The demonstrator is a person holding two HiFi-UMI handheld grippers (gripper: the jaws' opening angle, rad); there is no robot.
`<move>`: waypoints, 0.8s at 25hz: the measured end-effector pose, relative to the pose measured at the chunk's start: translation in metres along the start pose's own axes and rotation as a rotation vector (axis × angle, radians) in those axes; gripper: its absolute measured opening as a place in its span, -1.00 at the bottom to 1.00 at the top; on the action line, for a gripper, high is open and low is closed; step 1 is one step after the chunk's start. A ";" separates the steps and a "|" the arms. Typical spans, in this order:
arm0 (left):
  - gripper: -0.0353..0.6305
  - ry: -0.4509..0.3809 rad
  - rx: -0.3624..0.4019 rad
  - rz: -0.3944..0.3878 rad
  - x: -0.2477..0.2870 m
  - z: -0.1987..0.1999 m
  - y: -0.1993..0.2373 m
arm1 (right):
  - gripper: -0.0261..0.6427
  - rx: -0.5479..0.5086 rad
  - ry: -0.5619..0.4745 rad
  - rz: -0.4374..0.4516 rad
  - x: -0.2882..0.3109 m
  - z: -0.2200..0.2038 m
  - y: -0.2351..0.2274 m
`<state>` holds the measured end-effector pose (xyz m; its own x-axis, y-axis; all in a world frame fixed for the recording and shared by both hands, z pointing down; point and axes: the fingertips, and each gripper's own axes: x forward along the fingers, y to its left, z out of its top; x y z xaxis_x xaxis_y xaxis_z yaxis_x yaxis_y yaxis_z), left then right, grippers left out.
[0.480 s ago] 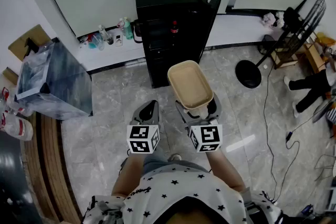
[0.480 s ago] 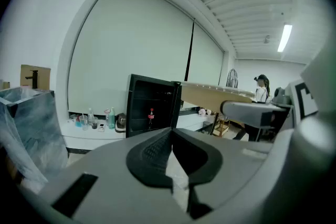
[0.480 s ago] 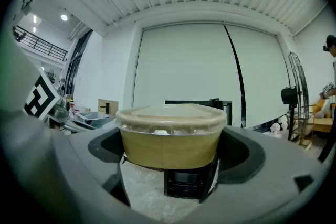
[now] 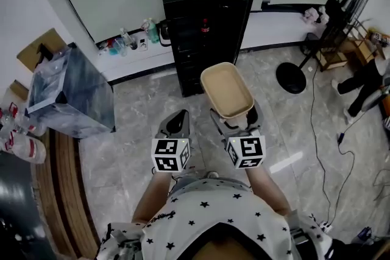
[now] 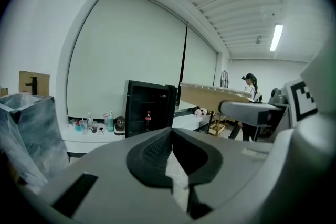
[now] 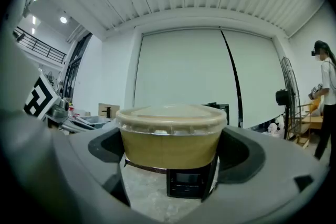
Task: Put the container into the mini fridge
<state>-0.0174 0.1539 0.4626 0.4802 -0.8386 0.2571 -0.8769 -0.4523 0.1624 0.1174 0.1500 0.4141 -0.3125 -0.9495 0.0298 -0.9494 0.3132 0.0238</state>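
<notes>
The tan lidded container [image 4: 226, 89] hangs above the marble floor, with my right gripper [image 4: 234, 112] shut on its sides. In the right gripper view the container [image 6: 170, 136] fills the space between the jaws, and both pads press on it. The black mini fridge [image 4: 201, 21] stands against the far wall straight ahead, its door [image 4: 247, 0] swung open to the right. A cola bottle [image 5: 148, 119] stands inside it. My left gripper [image 4: 177, 125] is beside the right one, shut and empty, and it points at the fridge [image 5: 149, 113].
A plastic-lined bin [image 4: 70, 94] stands at the left by a curved wooden counter [image 4: 61, 192]. Bottles [image 4: 131, 39] and a kettle [image 4: 163, 33] sit on the ledge left of the fridge. At the right are a standing fan [image 4: 292, 76], floor cables [image 4: 317, 131] and a person [image 4: 365, 79].
The head view has shifted slightly, and the fridge now sits a little higher in the frame. Both grippers and the held container keep the same pose relative to each other.
</notes>
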 end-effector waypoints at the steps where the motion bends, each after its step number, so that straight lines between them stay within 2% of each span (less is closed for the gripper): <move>1: -0.86 0.001 0.000 -0.002 -0.002 0.000 -0.001 | 0.64 -0.004 -0.001 0.000 -0.002 0.001 0.001; 20: -0.86 -0.011 -0.015 0.026 0.000 -0.010 -0.033 | 0.64 0.007 -0.005 0.044 -0.017 -0.005 -0.023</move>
<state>0.0118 0.1720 0.4670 0.4568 -0.8534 0.2509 -0.8887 -0.4257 0.1702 0.1444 0.1593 0.4182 -0.3542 -0.9348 0.0261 -0.9349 0.3547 0.0154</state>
